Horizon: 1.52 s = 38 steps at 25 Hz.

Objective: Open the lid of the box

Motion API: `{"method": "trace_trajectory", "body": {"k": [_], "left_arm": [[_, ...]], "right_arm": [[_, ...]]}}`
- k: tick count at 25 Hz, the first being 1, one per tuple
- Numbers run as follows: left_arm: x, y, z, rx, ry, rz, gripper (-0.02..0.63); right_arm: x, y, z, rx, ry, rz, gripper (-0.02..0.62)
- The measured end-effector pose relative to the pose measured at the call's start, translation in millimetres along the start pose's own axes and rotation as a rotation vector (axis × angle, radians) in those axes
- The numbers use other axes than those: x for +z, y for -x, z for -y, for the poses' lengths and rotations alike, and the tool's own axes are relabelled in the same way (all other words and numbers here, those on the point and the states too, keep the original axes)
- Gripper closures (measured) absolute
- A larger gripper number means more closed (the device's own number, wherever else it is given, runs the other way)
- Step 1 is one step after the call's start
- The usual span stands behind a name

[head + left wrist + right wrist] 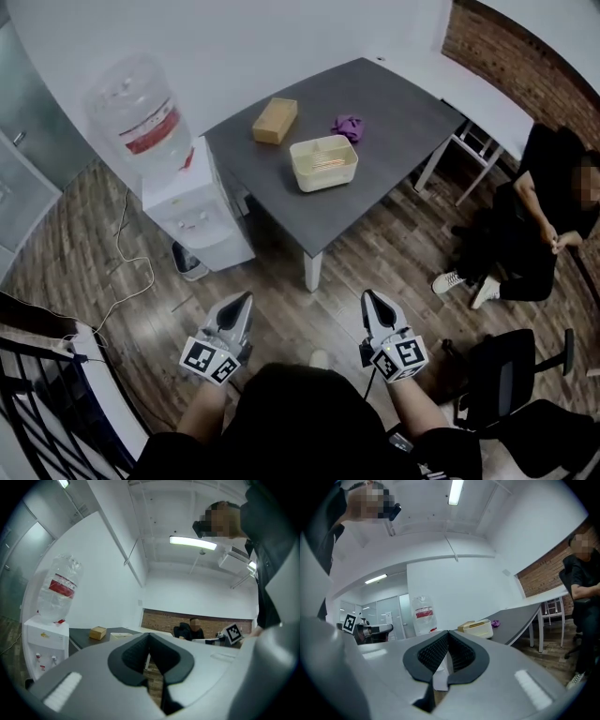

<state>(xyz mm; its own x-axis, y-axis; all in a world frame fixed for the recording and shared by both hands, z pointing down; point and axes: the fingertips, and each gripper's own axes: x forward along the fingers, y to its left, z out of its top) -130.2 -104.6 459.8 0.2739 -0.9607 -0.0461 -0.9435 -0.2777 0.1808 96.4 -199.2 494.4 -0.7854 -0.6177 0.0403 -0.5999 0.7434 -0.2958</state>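
Observation:
A cream lidded box [323, 162] sits near the front of the grey table [394, 131], lid on. Behind it lie a tan box [275, 120] and a purple cloth [347, 126]. My left gripper [246, 298] and right gripper [367, 295] hang over the wood floor, well short of the table, both shut and holding nothing. In the left gripper view the left gripper's [149, 634] jaws meet at their tips, with the tan box [98, 633] far off. The right gripper's [448, 632] jaws also meet, and the cream box [480, 628] shows beyond them.
A white water dispenser [192, 206] with a large bottle [141, 117] stands against the table's left side. A person in black [548, 216] sits at the right by a white table [478, 94]. A black office chair [511, 370] stands near my right. A cable [131, 281] trails across the floor.

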Motion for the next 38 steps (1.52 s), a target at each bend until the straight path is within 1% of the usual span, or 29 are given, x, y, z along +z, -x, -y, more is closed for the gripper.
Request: {"method": "trace_trajectory", "body": {"k": [2,6,11,17,22,25,31,34,38], "left_arm": [[-0.6,-16.3,0.7,-0.003,-0.001,-0.007,0.606],[-2.1,-45.7,2.1,-0.039,-0.009,-0.03,0.606],[-6.8,-85.0,-8.8,-0.083,-0.004,-0.038,0.606],[-14.6,-147.2,-32.7,-0.165,0.008,-0.042,0.606],[-6.6,-202.6,-55.1,-0.245,-0.02,-0.056,0.606],[-2.6,-226.4,-72.7,-0.276,-0.029,-0.055,0.606],[-10.2,-266.9,-97.8,-0.347,-0.056,-0.09,0.606],[-16.8,-285.0,-104.8,-0.389,-0.064,-0.111,0.606],[-31.7,-306.7,-105.0,-0.449,-0.101,-0.157,0.606]], "right_arm": [[4.0,-1.9,12.9,-0.008,-0.007,0.006,0.593],[7.9,-4.9,33.2,-0.032,-0.021,0.008,0.594],[10.2,-18.6,55.3,-0.069,-0.022,0.001,0.594],[24.2,-43.6,83.7,-0.122,0.016,0.007,0.592],[46.1,-81.6,107.6,-0.169,0.029,0.033,0.593],[54.7,-109.7,111.5,-0.174,0.033,0.039,0.594],[57.5,-154.8,114.3,-0.189,0.037,0.02,0.594],[56.7,-169.5,113.0,-0.202,0.044,0.005,0.593],[52.6,-177.8,111.8,-0.227,0.037,-0.015,0.594]]}}
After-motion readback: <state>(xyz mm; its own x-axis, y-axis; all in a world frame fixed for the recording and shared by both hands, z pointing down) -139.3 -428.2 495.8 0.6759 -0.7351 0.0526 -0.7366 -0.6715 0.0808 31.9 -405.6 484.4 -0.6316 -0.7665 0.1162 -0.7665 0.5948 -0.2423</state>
